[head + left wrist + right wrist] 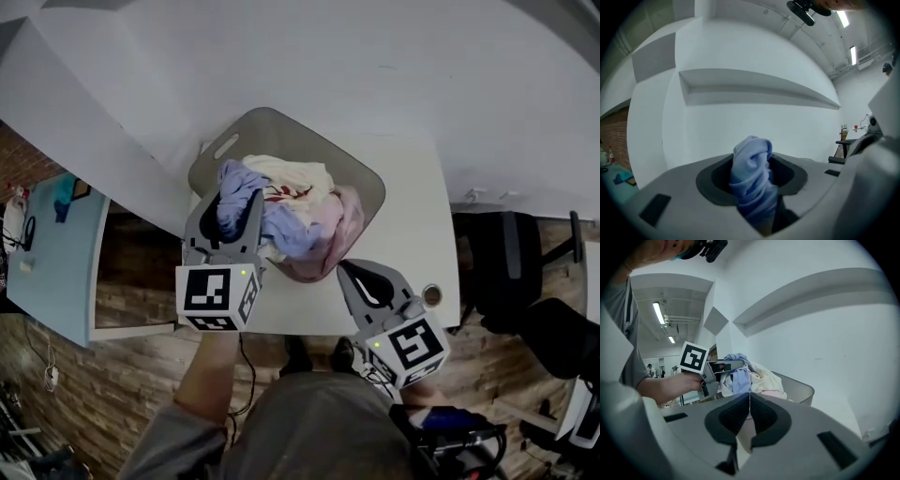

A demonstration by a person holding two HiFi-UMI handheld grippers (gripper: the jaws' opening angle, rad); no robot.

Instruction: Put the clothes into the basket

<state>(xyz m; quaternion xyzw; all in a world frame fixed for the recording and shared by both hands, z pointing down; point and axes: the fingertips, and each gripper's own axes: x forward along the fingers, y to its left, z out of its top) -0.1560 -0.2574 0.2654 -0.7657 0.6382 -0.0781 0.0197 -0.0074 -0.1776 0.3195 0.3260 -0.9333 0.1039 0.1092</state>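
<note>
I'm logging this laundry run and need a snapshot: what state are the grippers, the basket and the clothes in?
left gripper: closed on the blue garment, over the basket.
right gripper: shut, empty.
blue garment: bunched in the left gripper.
basket: upright on the table, heaped with clothes.

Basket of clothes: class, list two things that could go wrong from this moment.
1. The blue garment is bunched between the jaws of the left gripper; it may snag there and be dragged back out.
2. The basket is heaped above its rim; the pink garment at the edge could slide onto the table.
</note>
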